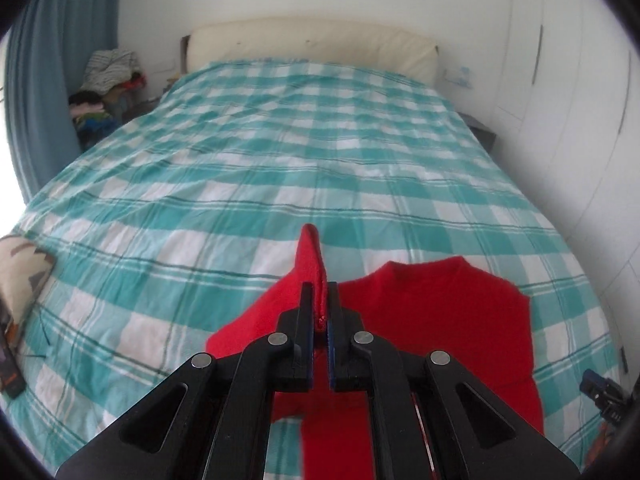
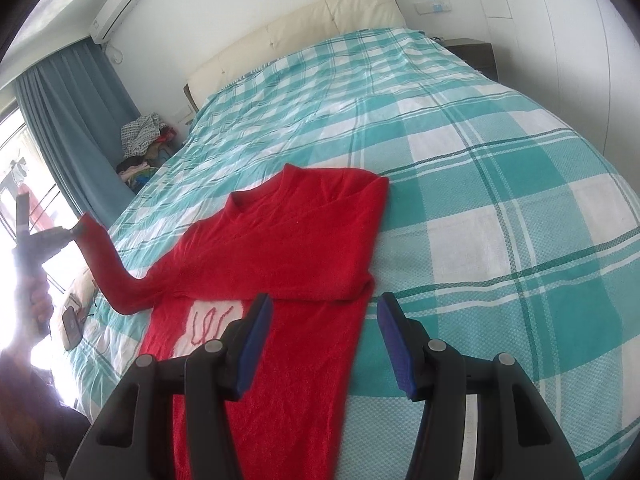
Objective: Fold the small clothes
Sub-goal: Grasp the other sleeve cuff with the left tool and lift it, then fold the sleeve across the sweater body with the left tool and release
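A wide bed covered by a teal-and-white checked cotton sheet [image 1: 248, 168] fills both views, with a cream padded headboard [image 1: 312, 44] against the white wall at its far end and a blue-grey curtain [image 2: 76, 120] hanging by the bright window on the left side. On the near part of the sheet lies a small red knitted sweater [image 2: 288, 240], front up, showing a white patch with red stitching on its chest; its right sleeve is folded across the body, and its left sleeve [image 2: 108, 268] is lifted off the bed and stretched out to the side. A heap of mixed clothes [image 1: 106, 88] sits beside the bed near the curtain. The black left gripper [image 1: 319, 312] is pressed together on the cuff of that raised sleeve, red knit standing up between its blue pads. The black right gripper [image 2: 324, 344] hovers above the sweater's lower right edge with its blue-padded jaws spread apart and nothing between them. A small dark device [image 2: 72, 326] lies on the sheet's left edge.
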The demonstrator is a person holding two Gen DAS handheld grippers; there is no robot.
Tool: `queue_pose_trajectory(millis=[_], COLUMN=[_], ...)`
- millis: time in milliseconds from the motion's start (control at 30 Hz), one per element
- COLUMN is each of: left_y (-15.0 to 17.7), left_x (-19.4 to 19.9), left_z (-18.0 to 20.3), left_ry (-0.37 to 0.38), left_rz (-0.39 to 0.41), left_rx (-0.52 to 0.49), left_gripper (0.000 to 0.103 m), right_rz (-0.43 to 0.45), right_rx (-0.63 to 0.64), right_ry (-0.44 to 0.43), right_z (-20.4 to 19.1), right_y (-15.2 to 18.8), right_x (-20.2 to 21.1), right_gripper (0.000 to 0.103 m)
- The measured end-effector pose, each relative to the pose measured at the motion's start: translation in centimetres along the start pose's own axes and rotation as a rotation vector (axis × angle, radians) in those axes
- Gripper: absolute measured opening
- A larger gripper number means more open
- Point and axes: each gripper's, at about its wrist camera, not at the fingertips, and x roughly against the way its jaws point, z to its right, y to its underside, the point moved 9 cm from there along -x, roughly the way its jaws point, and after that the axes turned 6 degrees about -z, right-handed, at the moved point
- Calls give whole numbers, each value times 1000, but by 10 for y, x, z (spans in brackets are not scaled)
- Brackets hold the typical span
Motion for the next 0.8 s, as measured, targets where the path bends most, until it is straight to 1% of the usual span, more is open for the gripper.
queue_pose_trajectory(millis=[100, 200, 267, 367, 433, 467, 500, 533, 567, 600, 633, 700, 767, 800], left_y=[6, 24, 37, 54, 64, 70, 76, 81, 85, 87, 90, 99, 107, 110], left_x=[-20, -41, -54, -69, -81, -87, -92, -95, -94, -90, -86, -80, -72, -68], left_z=[71, 122, 147, 172, 183, 186, 185, 180, 173, 162, 152, 126, 91, 70], left_ry=[71, 108, 129, 156, 172, 170, 155, 133, 112, 102, 98, 74, 12, -25], left_rz=[-42, -91, -121, -151, -178, -196, -218, -232, -222, -200, -194, -213, -212, -205], left_rx=[-94, -161, -180, -204, -222, -222, -216, -204, -188, -173, -164, -148, -133, -124], left_gripper=[3, 3, 3, 3, 6, 14, 43, 61, 85, 90, 91, 91, 91, 94], right_rz=[20, 43, 53, 68, 76, 80, 81, 82, 85, 87, 86, 85, 76, 70], right_rx=[7, 3, -5, -21, -26, -28, -30, -33, -37, -40, -43, -50, -54, -53], right_ry=[15, 20, 21, 24, 29, 31, 31, 31, 34, 36, 35, 36, 42, 54], right_z=[3, 7, 12, 17, 20, 21, 22, 22, 23, 24, 25, 27, 29, 30], right_y=[-3, -9, -12, -14, -16, -17, -17, -18, -18, -18, -19, -18, -17, -16], right_x=[6, 13, 17, 22, 25, 25, 25, 26, 26, 27, 27, 27, 25, 24], right_gripper=[54, 54, 54, 54, 54, 54, 54, 54, 54, 54, 55, 55, 55, 57])
